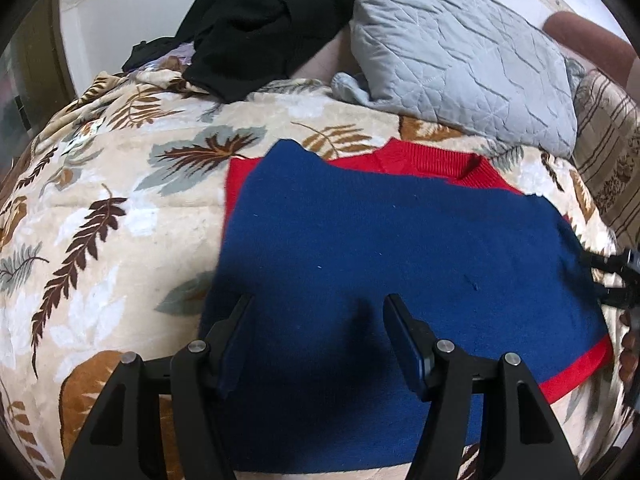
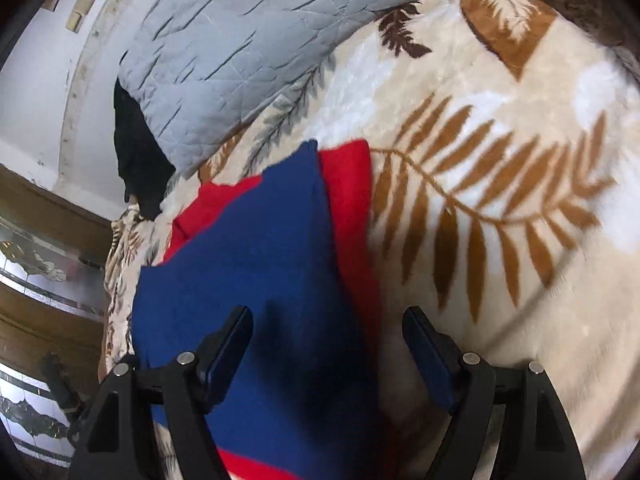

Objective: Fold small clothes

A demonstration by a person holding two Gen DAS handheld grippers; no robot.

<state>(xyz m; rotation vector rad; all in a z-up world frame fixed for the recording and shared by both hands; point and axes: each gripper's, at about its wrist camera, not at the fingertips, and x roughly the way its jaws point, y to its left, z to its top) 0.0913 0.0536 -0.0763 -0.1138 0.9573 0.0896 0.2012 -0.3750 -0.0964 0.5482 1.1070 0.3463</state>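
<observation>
Mid-fold: both tools, left (image 1: 316,336) and right (image 2: 328,344), hover open and empty over the blue-and-red knitted sweater (image 1: 400,248); next, regrip its six o'clock hem.

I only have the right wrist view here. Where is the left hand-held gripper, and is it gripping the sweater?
Observer: The left hand-held gripper hangs over the near part of the blue and red sweater, jaws open, gripping nothing.
Operator: What is that dark patch behind the grey pillow?
Observer: A heap of black clothes on the leaf-print blanket, left of the grey pillow.
Operator: Anything beyond the pillow?
Observer: What looks like a person's arm shows past its right corner.
</observation>
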